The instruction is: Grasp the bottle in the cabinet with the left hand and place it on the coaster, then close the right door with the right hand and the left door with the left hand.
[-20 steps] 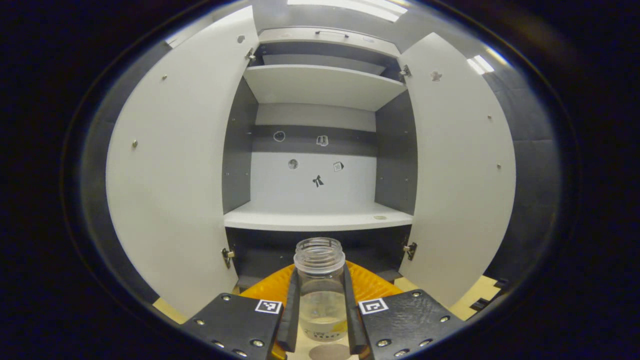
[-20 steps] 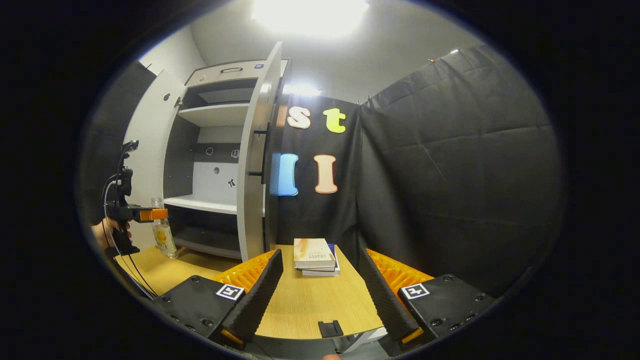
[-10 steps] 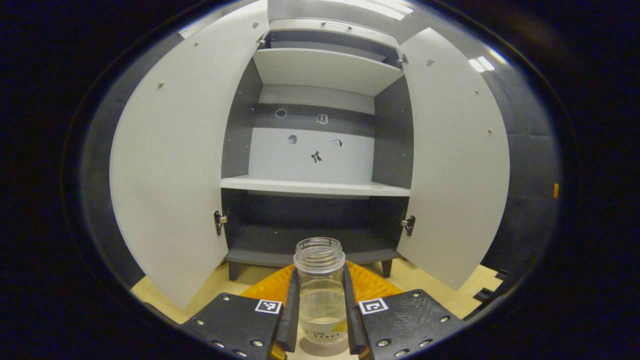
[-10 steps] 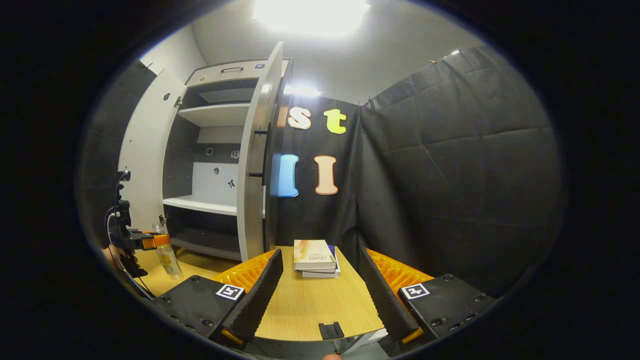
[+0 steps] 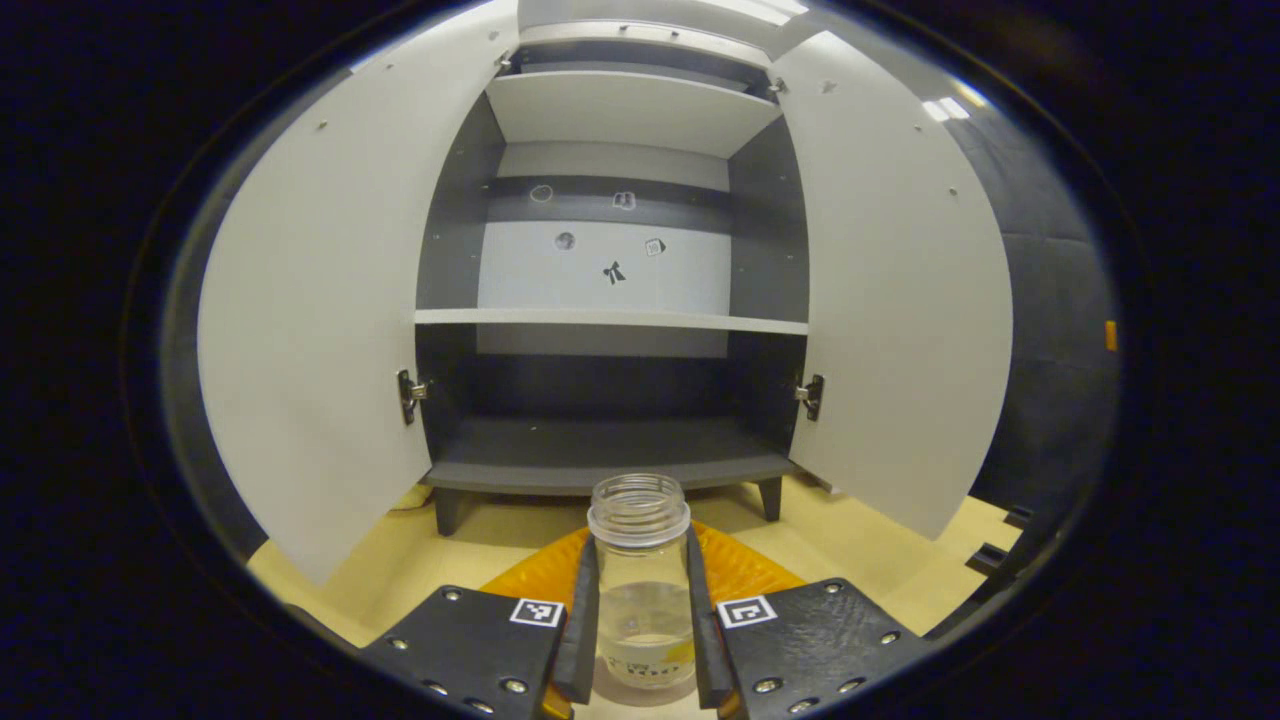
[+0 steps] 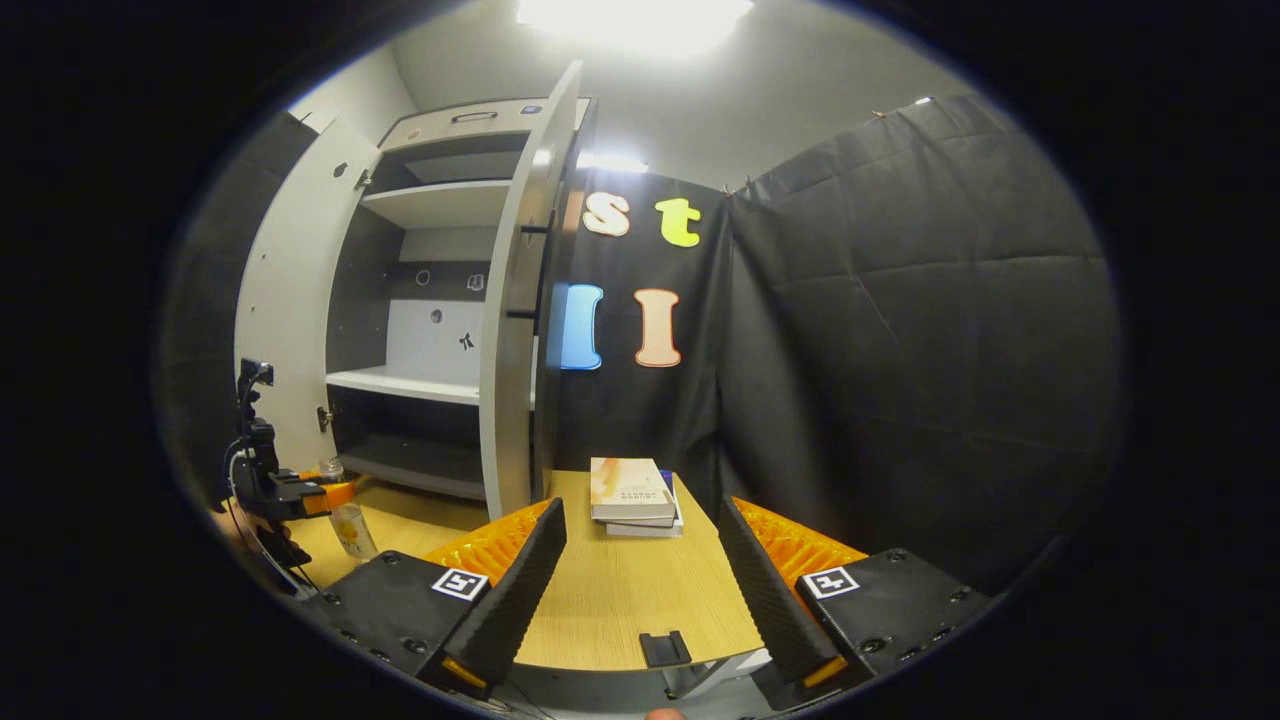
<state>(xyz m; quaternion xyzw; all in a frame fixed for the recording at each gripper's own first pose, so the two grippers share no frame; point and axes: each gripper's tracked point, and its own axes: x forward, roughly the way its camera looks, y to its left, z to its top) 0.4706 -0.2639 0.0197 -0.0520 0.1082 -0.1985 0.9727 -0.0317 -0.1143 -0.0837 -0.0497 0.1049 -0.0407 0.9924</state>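
The left gripper [image 5: 640, 640] is clamping its jaws on the clear bottle [image 5: 640, 580], whose base is cut off at 6 o'clock, hiding any coaster. Beyond at 12 o'clock, the cabinet [image 5: 610, 300] is standing with both doors open on the wooden counter [image 6: 620, 590]. The right gripper [image 6: 640, 590] is hovering, jaws apart, with books [image 6: 632, 492] ahead.

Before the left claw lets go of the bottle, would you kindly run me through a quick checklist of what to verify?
1. Left claw shut on the bottle: ok.
2. Bottle upright: ok.
3. Bottle out of the cabinet, above the table: ok.
4. Bottle resting on the coaster: cannot tell, its base is hidden.
5. Right claw open and empty, ready for the right door: ok.
6. Both doors closed: not ok, not yet done.
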